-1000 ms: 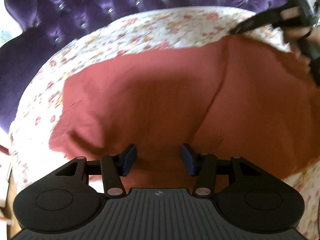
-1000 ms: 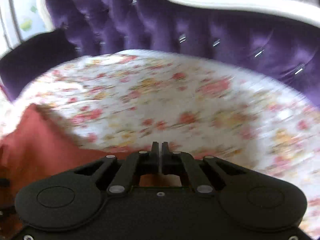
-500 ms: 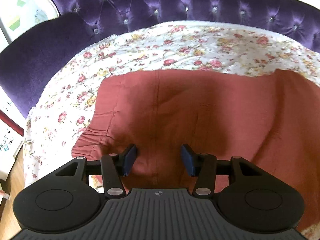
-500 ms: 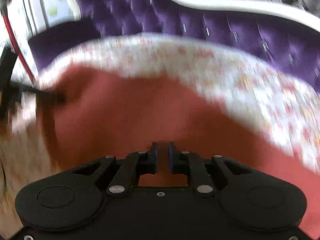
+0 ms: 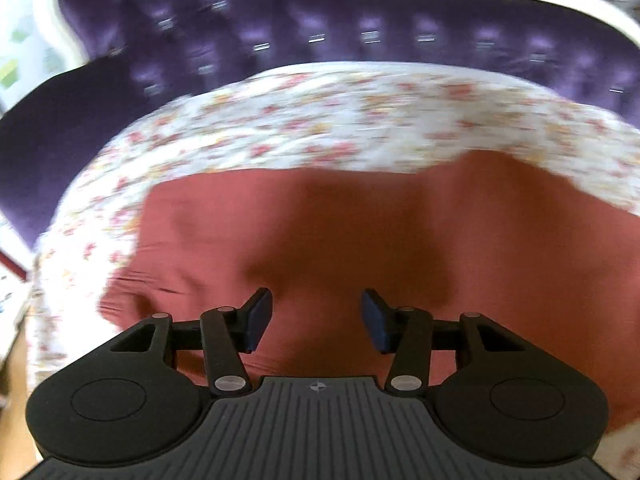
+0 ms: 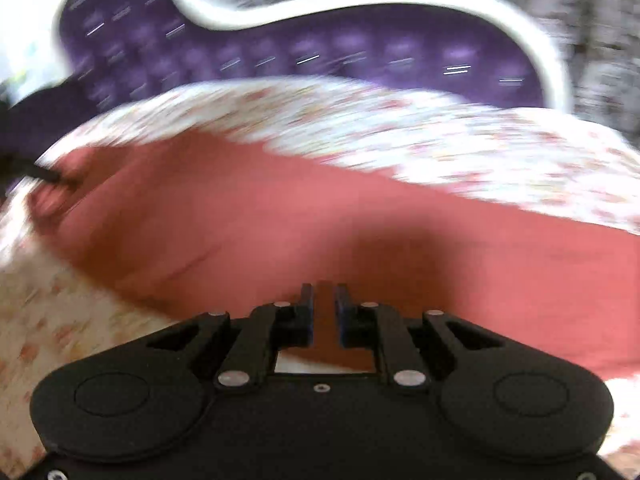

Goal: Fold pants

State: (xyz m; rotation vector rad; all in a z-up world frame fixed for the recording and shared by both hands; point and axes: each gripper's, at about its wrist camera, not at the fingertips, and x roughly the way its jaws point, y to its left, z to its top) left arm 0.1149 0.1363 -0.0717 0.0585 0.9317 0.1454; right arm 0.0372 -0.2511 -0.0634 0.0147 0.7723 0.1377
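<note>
The red pants [image 5: 360, 232] lie spread on the floral sheet [image 5: 320, 120] below the purple headboard [image 5: 360, 28] at 12 o'clock, the left tongs [image 5: 317, 316] gaping apart over them and empty, the right tongs [image 6: 323, 312] nearly together with only a narrow gap, gripping nothing.

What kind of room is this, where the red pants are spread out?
Most likely a bedroom at home. The pants lie on a floral bedsheet, and behind it stands a purple tufted headboard with a curved white frame.
</note>
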